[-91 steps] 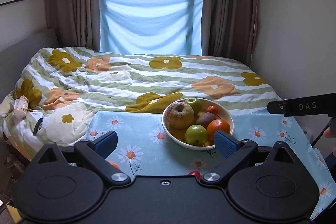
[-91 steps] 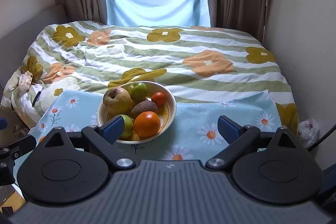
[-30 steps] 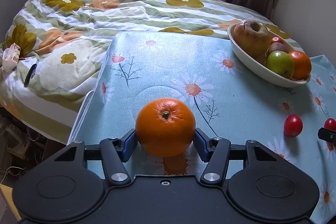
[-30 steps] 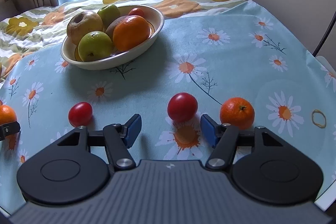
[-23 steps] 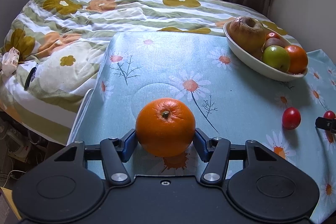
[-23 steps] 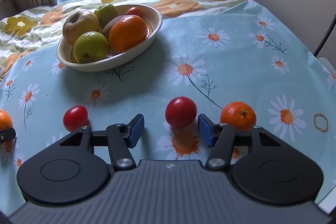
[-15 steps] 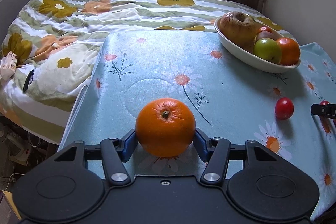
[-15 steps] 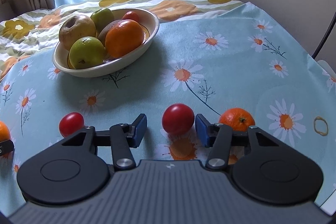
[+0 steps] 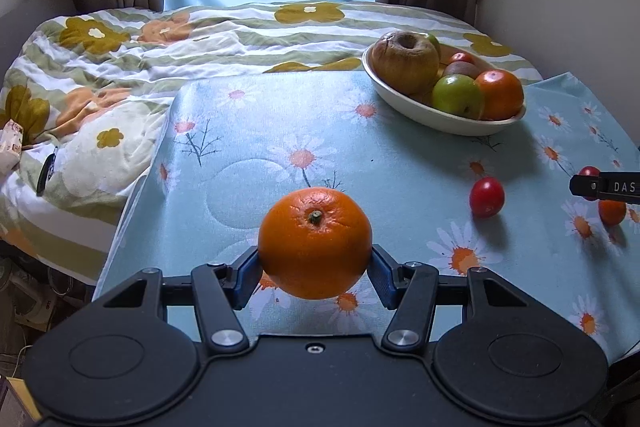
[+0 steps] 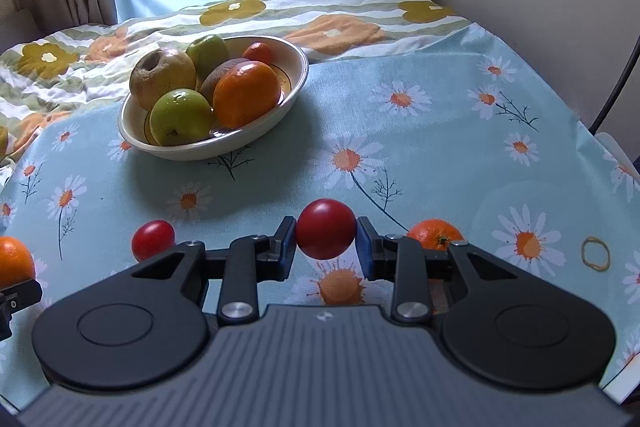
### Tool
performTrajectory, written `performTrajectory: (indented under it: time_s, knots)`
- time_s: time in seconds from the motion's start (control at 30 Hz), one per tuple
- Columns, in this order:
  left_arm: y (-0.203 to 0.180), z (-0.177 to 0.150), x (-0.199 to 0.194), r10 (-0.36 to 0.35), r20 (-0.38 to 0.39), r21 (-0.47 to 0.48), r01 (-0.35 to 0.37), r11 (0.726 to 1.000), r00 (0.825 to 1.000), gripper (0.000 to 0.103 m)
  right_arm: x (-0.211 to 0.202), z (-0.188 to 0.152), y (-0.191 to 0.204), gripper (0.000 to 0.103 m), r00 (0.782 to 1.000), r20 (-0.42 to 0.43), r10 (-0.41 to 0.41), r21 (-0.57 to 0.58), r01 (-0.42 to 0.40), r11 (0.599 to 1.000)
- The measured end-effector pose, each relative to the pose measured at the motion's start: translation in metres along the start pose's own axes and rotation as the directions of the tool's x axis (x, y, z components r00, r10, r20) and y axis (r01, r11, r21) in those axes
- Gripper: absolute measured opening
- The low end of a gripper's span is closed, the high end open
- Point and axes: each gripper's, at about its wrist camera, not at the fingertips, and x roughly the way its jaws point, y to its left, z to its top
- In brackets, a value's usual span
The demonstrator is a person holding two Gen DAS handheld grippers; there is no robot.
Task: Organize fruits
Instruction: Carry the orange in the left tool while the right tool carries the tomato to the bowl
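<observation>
**Both grippers hold fruit above the daisy cloth**

While the left gripper (image 9: 315,269) pinches a big orange (image 9: 315,242) between its blue pads, stem end up, the fruit hangs just clear of the table (image 9: 360,155). Jaws of the right gripper (image 10: 326,247) are pressed onto a red tomato (image 10: 326,234), one pad on each side of it. A second, smaller tomato (image 10: 153,239) lies on the cloth to its left, and a small orange (image 10: 436,234) sits just behind the right finger. Farther back stands the bowl (image 10: 256,137), near the table's far edge, holding a brown wrinkled apple (image 10: 162,78), two green apples, a kiwi, an orange fruit and a small red one. A rubber band (image 10: 595,253) lies at the cloth's right side.
</observation>
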Motion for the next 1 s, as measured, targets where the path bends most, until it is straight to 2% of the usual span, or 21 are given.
performTrajectory:
  time_s: [0.2, 0.43, 0.57, 0.87, 1.0]
  knots:
    - [-0.010, 0.014, -0.023, -0.024, 0.048, 0.018, 0.023, 1.000, 0.999, 0.061, -0.026, 0.015, -0.003, 0.046, 0.999, 0.019, 0.033, -0.016, -0.033, 0.999]
    - [-0.026, 0.044, -0.052, -0.064, 0.111, 0.054, 0.058, 0.997, 0.992, 0.061, -0.061, 0.042, -0.009, 0.046, 0.996, 0.015, 0.090, -0.045, -0.089, 0.995]
    - [-0.039, 0.058, -0.064, -0.081, 0.133, 0.085, 0.071, 0.994, 0.988, 0.061, -0.075, 0.058, -0.009, 0.046, 0.993, 0.030, 0.112, -0.096, -0.109, 0.989]
    - [-0.072, 0.095, -0.070, -0.099, 0.141, 0.037, 0.094, 0.995, 0.985, 0.061, -0.081, 0.103, -0.015, 0.046, 0.978, 0.020, 0.208, -0.185, -0.201, 0.962]
    - [-0.092, 0.110, -0.065, -0.084, 0.158, 0.048, 0.077, 0.996, 0.984, 0.061, -0.075, 0.128, -0.017, 0.046, 0.969, 0.029, 0.245, -0.232, -0.232, 0.945]
